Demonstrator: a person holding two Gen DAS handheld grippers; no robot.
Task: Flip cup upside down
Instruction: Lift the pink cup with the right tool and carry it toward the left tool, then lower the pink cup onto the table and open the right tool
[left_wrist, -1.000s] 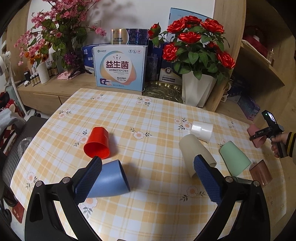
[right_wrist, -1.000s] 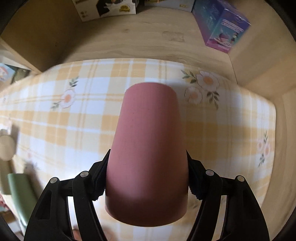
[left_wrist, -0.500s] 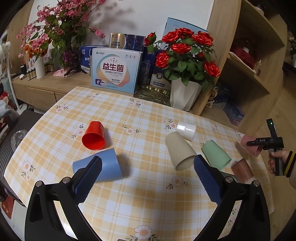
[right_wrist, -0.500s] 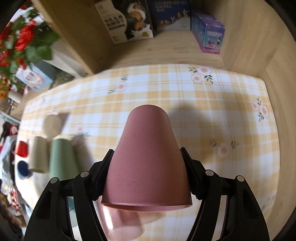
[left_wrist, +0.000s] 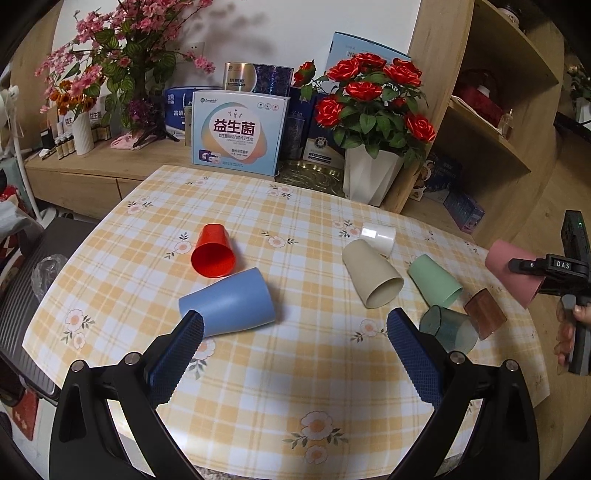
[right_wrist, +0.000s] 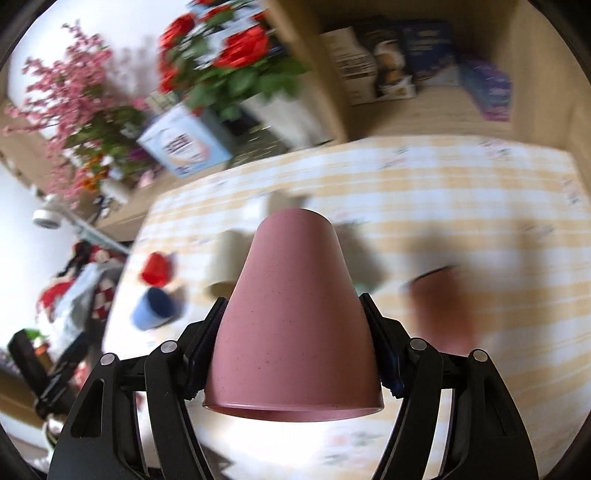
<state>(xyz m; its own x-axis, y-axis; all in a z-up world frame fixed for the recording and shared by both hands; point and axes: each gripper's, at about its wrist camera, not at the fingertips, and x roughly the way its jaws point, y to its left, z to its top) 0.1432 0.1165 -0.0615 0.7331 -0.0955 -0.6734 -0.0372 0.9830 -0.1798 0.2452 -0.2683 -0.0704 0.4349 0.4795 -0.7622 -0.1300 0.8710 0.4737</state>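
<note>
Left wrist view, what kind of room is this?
Probably a home living or dining room: a table with a checked floral tablecloth, a vase of red roses, and wooden shelves stocked with boxes.

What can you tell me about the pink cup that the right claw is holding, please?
The pink cup is a plain tapered tumbler without a handle, of matte, finely speckled material that looks like plastic. The right claw is shut on it, one finger against each side of the wall near the wide rim. It hangs in the air above the checked tablecloth, touching nothing else, closed base pointing away from the camera and open mouth toward it.
</note>
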